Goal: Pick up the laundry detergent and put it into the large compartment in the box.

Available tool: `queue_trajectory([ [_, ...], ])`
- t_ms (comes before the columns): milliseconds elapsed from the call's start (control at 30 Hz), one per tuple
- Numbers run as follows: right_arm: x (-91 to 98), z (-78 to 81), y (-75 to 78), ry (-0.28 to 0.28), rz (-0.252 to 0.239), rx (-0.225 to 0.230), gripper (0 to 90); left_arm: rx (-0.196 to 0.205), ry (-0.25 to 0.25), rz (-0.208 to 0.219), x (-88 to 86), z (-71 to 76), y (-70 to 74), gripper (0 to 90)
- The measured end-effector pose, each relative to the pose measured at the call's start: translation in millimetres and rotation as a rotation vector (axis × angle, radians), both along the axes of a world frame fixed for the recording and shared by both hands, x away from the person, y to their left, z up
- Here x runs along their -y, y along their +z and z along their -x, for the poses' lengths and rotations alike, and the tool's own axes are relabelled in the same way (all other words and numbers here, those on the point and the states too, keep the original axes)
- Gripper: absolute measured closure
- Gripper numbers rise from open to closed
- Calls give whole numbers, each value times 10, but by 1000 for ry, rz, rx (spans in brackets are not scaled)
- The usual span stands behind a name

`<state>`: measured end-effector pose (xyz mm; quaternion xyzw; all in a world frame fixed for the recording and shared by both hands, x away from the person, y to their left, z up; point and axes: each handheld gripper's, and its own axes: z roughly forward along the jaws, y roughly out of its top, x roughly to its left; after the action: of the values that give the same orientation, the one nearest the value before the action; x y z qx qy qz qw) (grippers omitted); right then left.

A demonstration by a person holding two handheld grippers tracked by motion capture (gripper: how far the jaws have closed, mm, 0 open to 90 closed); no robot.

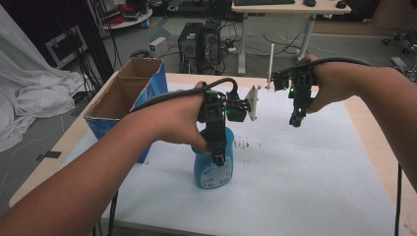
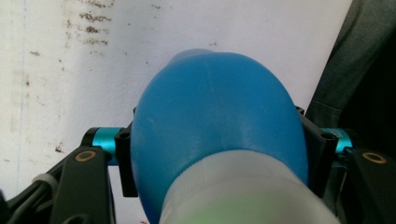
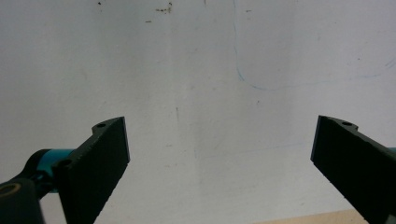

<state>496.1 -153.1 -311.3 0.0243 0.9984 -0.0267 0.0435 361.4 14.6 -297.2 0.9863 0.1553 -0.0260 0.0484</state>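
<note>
Left gripper point(image 1: 219, 158) clamps the blue bottle point(image 1: 213, 167), seemingly upright on the table; right gripper point(image 1: 295, 120) hangs open.

The bottle's point(image 1: 214, 167) top is hidden under the left gripper point(image 1: 218, 156); its label print is too small to read. The box's point(image 1: 129, 93) inside bottom is out of sight.

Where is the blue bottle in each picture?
High view: the blue bottle stands lower middle on the white sheet, under the left gripper.
Left gripper view: it sits in the centre, pressed between the black fingers.
Right gripper view: not in it; open fingers hang over the sheet.
Shared landmark: the white sheet, speckled with dark marks.
</note>
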Motion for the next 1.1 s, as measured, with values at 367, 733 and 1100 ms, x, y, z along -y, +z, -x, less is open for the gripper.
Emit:
queue_trajectory([
  [367, 17, 22, -2, -5, 2, -1, 34, 7, -2, -40, 17, 15, 13, 382],
  [733, 43, 25, -2, -6, 4, -3, 34, 7, 53, 20, -102, 27, 419, 385],
  [1100, 22, 40, 17, -17, -2, 0, 34, 23, 166, -26, -409, -33, 968, 385],
])
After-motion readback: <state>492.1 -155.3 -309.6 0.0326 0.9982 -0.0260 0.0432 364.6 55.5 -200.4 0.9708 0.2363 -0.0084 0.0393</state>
